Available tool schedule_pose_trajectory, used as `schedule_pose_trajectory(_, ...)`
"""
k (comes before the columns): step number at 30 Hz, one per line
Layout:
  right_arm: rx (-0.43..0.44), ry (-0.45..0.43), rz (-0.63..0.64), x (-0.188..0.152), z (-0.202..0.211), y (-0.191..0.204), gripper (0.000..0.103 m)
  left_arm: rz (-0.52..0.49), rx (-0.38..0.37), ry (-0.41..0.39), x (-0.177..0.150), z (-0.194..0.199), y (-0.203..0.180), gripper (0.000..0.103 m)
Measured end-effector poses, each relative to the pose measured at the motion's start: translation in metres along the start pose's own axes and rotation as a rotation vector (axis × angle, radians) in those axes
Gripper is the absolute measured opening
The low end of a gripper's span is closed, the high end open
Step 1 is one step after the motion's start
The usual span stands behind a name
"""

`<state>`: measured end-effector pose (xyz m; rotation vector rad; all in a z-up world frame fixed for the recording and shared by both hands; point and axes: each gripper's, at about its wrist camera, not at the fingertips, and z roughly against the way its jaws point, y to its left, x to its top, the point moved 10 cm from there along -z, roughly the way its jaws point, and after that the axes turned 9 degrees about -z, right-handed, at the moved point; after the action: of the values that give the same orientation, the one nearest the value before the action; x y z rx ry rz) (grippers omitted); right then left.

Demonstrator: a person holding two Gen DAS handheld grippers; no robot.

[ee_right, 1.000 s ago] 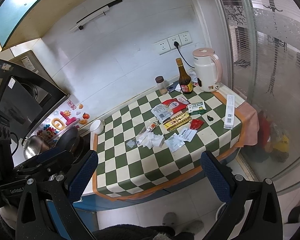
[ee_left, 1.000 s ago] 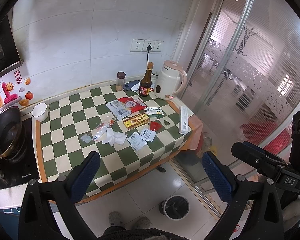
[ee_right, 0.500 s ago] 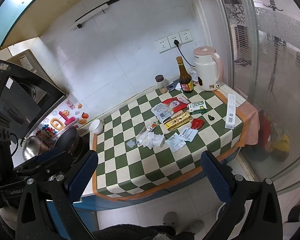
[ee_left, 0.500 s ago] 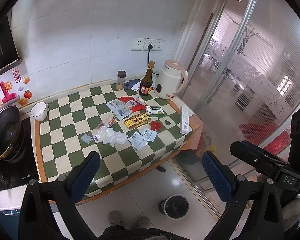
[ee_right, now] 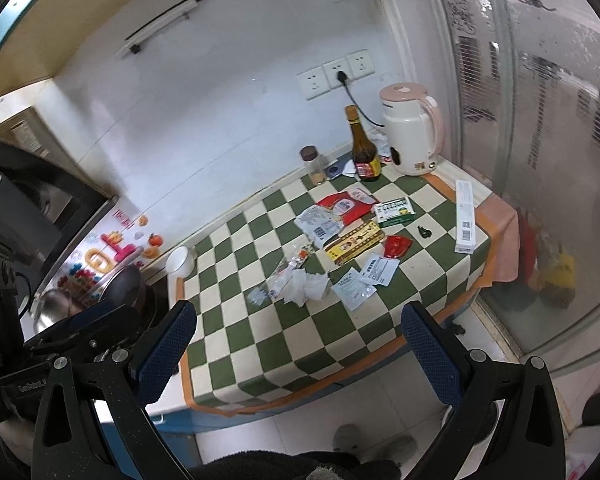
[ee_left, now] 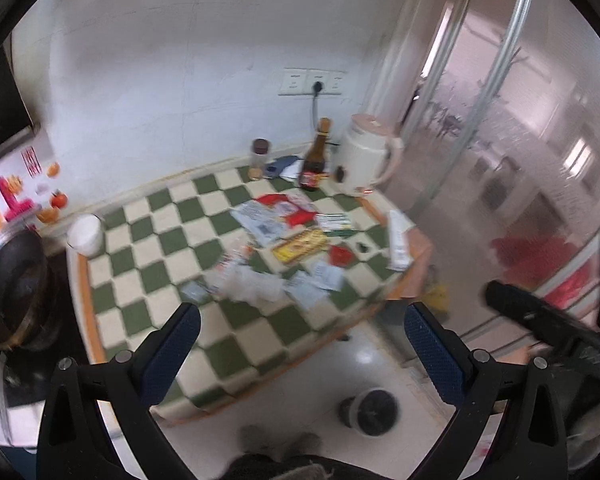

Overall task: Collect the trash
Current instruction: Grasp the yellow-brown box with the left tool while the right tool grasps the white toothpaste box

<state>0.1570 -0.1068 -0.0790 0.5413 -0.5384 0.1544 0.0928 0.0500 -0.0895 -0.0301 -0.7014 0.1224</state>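
Trash lies in a loose heap on the green and white checked counter (ee_right: 260, 336): crumpled white tissue (ee_right: 306, 286), white sachets (ee_right: 354, 288), a yellow packet (ee_right: 352, 242), a red wrapper (ee_right: 396, 246), a green and white box (ee_right: 394, 210) and a long white box (ee_right: 465, 216). The tissue (ee_left: 256, 286) and yellow packet (ee_left: 300, 244) also show, blurred, in the left wrist view. A small bin (ee_left: 370, 412) stands on the floor below the counter. My left gripper (ee_left: 300, 348) and right gripper (ee_right: 298, 346) are both open, empty and well short of the counter.
A brown bottle (ee_right: 364, 152), a pink and white kettle (ee_right: 412, 128) and a spice jar (ee_right: 314, 164) stand at the back wall. A white bowl (ee_right: 180, 260) sits at the counter's left edge beside a wok (ee_left: 16, 292). A glass partition (ee_right: 540, 160) closes the right side.
Both grippers have come a little closer to the counter. The left wrist view is now blurred from motion. Nothing on the counter has moved.
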Motion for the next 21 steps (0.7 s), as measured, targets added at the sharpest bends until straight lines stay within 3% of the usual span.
schedule_pose_trajectory(4, -0.113, -0.02, -0.064, 0.016, -0.029, -0.02, 0.103, -0.057, 0.17, 0.006, 0.015, -0.044, 0.034, 0.103)
schedule_pose_trajectory(7, -0.195, -0.01, -0.119, 0.028, -0.057, -0.048, 0.103, -0.109, 0.244, 0.06, 0.026, -0.095, 0.057, 0.103)
schedule_pose_trajectory(15, -0.417, 0.1, -0.226, 0.072, -0.169, -0.177, 0.103, -0.357, 0.225, 0.288, 0.044, -0.263, 0.04, 0.103)
schedule_pose_trajectory(21, -0.494, 0.213, -0.286, 0.105, -0.259, -0.273, 0.103, -0.52, 0.165, 0.515, 0.03, -0.392, 0.009, 0.103)
